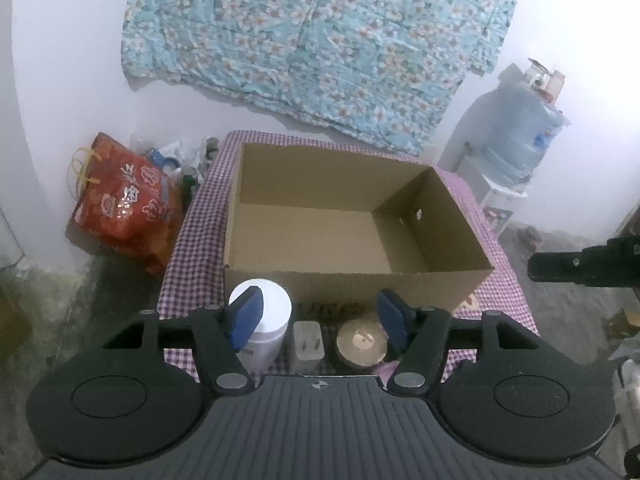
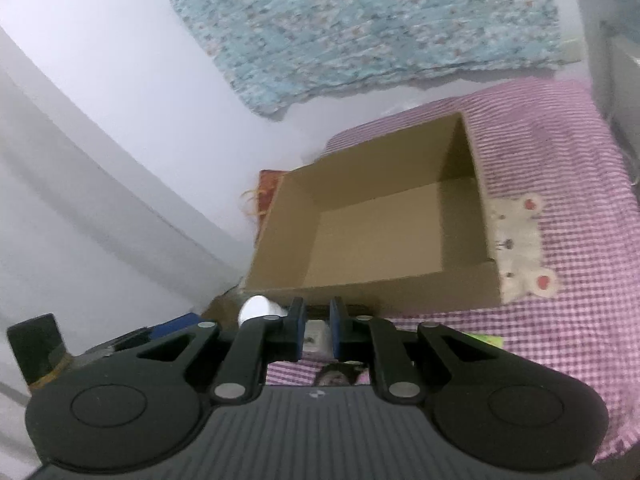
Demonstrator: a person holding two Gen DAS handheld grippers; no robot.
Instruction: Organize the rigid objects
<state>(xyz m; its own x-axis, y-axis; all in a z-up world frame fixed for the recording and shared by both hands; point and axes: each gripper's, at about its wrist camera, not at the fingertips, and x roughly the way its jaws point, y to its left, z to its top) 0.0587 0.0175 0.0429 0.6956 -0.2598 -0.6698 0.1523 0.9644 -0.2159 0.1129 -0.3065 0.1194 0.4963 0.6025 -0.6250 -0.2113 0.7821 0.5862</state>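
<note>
Left gripper (image 1: 318, 318) half open, empty; white canister (image 1: 266, 320) behind its left pad, adapter (image 1: 307, 340) and round tin (image 1: 362, 342) between. Right gripper (image 2: 318, 330) near-closed on the adapter (image 2: 317, 336); cardboard box (image 2: 372, 216) ahead.

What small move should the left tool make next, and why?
Probably lower the left tool onto the white plug adapter: it lies almost centred between the open jaws, and the cardboard box behind it holds nothing yet.
</note>
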